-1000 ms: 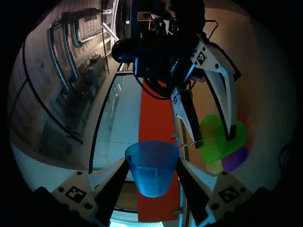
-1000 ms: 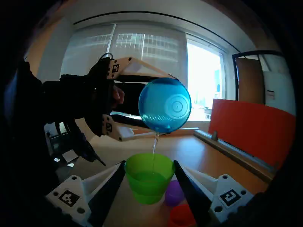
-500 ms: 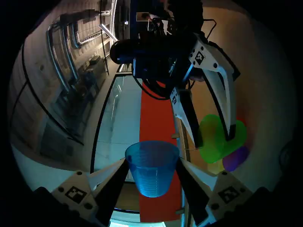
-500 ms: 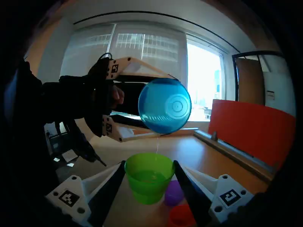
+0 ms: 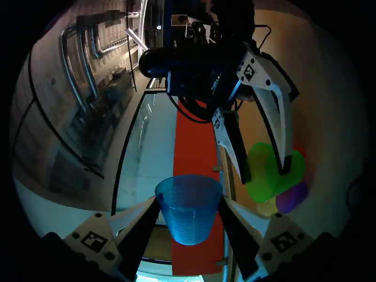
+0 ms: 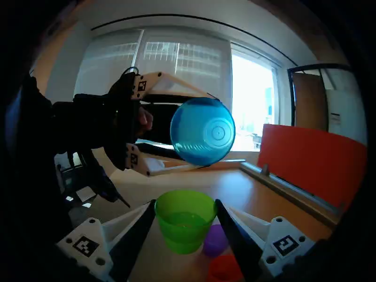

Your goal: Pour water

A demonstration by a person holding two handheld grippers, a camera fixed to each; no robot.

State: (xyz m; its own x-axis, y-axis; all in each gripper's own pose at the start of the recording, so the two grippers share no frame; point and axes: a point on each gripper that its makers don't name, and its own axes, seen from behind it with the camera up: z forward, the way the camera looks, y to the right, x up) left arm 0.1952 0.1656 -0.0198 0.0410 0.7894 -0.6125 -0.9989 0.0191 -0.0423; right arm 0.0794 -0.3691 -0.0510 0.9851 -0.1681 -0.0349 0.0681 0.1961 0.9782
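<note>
Left hand-held gripper (image 5: 188,202): we see both fingers pinching the blue cup (image 5: 189,211) by its sides.
Blue cup's pose: in the right gripper view it lies tipped on its side, bottom toward that camera, above the green cup (image 6: 181,237). We judge it is held there so that whatever leaves its rim falls straight into the cup below.
Right hand-held gripper (image 6: 185,203): its fingers are pressed on the green cup's walls, holding it upright under the blue one as the receiver.
Water (image 6: 184,220): it sits in the lower part of the green cup. The gap between the two cups looks dry, so we judge the pour is at or near its end.
Neighbours: a purple cup (image 6: 215,238) and a red cup (image 6: 221,271) stand just beside the green one on the wooden surface (image 6: 263,197), out of the pour's line.
Holder: a dark-gloved hand (image 6: 127,122) grips the left tool.
Writing: we can read no brand or words; the fingers carry black-and-white square markers (image 6: 88,246).
</note>
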